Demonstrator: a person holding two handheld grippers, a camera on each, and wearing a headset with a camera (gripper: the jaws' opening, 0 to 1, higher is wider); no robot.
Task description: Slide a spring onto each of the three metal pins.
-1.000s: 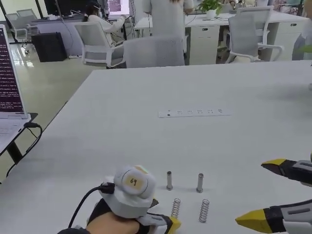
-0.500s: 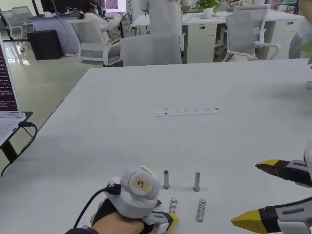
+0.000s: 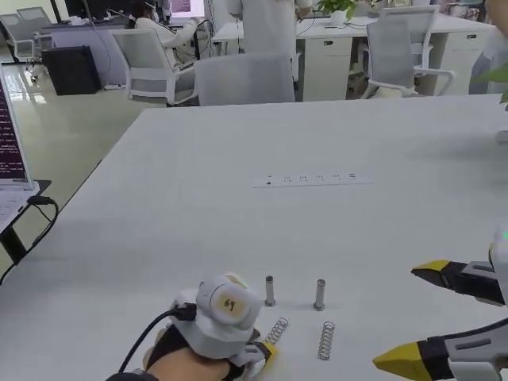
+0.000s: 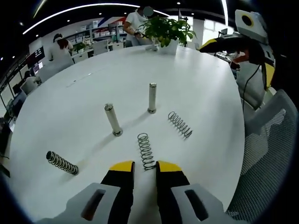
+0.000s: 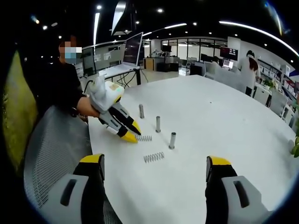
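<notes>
A broad white table [image 3: 238, 222] fills the space in front of the person, with grey chairs [image 3: 246, 79] at its far edge and a socket strip [image 3: 312, 179] set into its middle. The right gripper [image 3: 411, 316] hangs over the near right of the table, its yellow-tipped jaws spread wide and empty, well apart from the work. The left gripper [image 4: 145, 166] is down at the near left with a hand [image 3: 186, 363] round it. Its jaws are drawn in close on the near end of the held spring [image 3: 275, 330], which lies slanted on the table, pointing away from the tips. Beyond it two pins stand upright and bare, the left pin [image 3: 270, 290] and the right pin [image 3: 320, 294], near each other. The loose spring [image 3: 326, 340] lies flat just in front of the right pin, touching nothing. In the left gripper view a third spring [image 4: 61, 162] sits off to the left (whether a pin runs through it, I cannot tell).
</notes>
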